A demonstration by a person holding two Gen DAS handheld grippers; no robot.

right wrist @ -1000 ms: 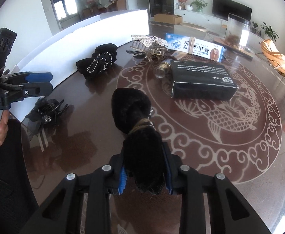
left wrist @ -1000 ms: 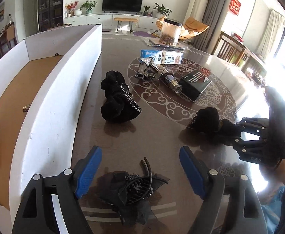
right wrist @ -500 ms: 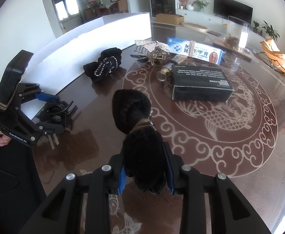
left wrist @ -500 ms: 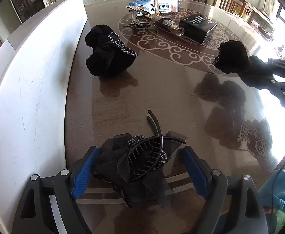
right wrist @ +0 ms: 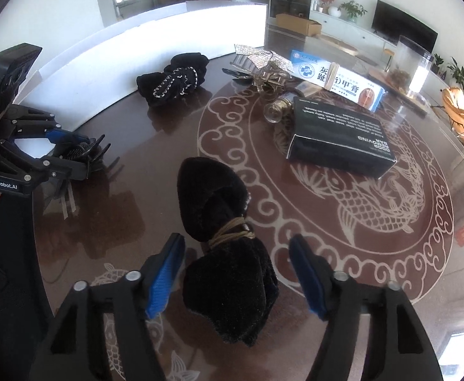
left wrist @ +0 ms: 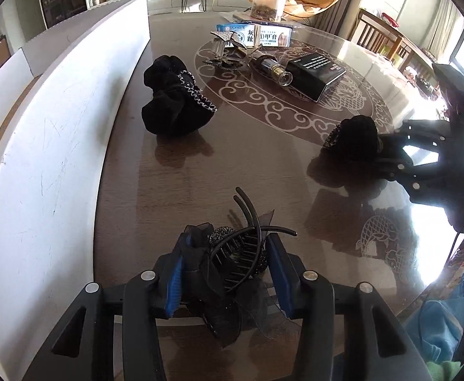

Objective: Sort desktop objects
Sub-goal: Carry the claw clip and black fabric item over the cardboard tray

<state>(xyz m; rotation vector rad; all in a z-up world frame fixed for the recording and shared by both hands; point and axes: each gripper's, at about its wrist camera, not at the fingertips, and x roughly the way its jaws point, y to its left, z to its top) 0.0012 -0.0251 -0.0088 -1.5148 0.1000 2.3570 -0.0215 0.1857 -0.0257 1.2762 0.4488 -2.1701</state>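
Observation:
A black hair claw clip [left wrist: 235, 263] with a mesh bow lies on the dark glossy table [left wrist: 248, 165]. My left gripper [left wrist: 227, 238] is closing on it, and both blue pads [left wrist: 173, 276] touch the clip. The right wrist view shows that left gripper [right wrist: 85, 155] at the left with the clip [right wrist: 79, 150] in its fingers. A black furry scrunchie [right wrist: 216, 197] tied with tan cord lies between the fingers of my right gripper [right wrist: 236, 238]. Its jaws stand wide and neither pad touches the scrunchie. In the left wrist view the scrunchie [left wrist: 356, 136] is at the right, before the right gripper [left wrist: 384, 154].
A white-walled box [left wrist: 57, 127] runs along the table's left side. Near it lies a black scrunchie with a chain trim [left wrist: 174, 104]. Farther back are silver clips [left wrist: 228, 41], a small bottle [left wrist: 273, 66], a black carton [left wrist: 314, 73], a blue-white ointment box [left wrist: 263, 36] and a clear jar [left wrist: 268, 0].
My left gripper's jaws have narrowed from wide apart onto the claw clip. My right gripper's jaws, earlier shut on the furry scrunchie, have spread clear of it.

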